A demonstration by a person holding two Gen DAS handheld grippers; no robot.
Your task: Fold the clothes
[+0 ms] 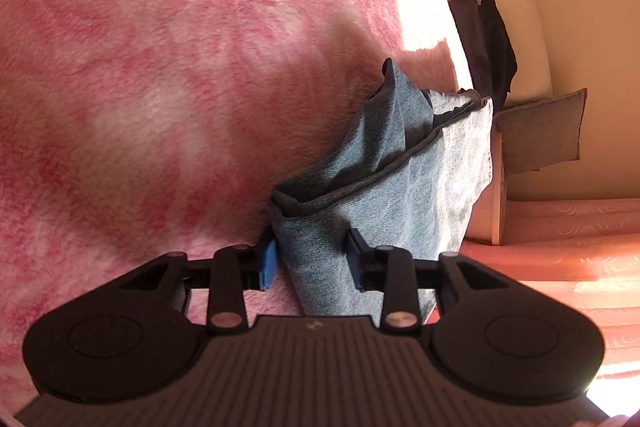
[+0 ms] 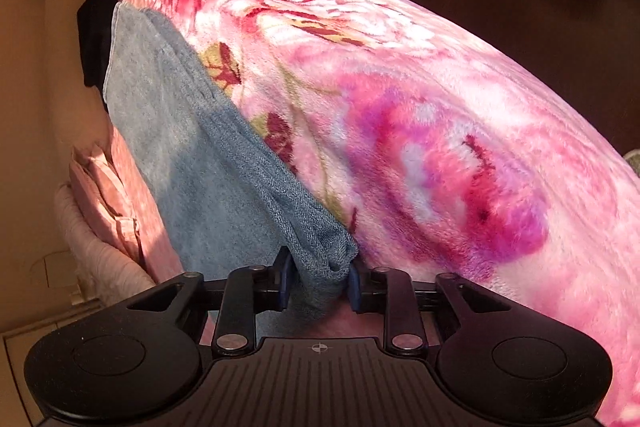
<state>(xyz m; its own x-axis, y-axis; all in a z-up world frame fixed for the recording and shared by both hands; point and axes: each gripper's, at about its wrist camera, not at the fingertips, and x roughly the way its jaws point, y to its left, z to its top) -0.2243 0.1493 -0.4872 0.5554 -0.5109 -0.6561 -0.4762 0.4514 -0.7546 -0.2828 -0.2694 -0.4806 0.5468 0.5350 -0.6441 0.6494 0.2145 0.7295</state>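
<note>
Light blue denim jeans (image 1: pixel 400 155) hang lifted over a pink flowered fleece blanket (image 1: pixel 160 67). In the left wrist view, a folded hem end of the denim sits between the blue pads (image 1: pixel 269 263) of my left gripper (image 1: pixel 312 261), which is shut on it. In the right wrist view the jeans (image 2: pixel 180 131) stretch away to the upper left along the blanket (image 2: pixel 420 107). My right gripper (image 2: pixel 319 281) is shut on a bunched denim edge near its pads (image 2: pixel 285 279). The rest of the garment beyond the far fold is hidden.
A dark garment (image 1: pixel 484 39) lies at the blanket's far edge, also seen as the dark garment (image 2: pixel 94 39) in the right wrist view. A grey cushion (image 1: pixel 544 127) leans on the beige wall. Pink bedding (image 2: pixel 104 203) lies beside the bed, and sunlit pink fabric (image 1: pixel 560 259) lies to the right.
</note>
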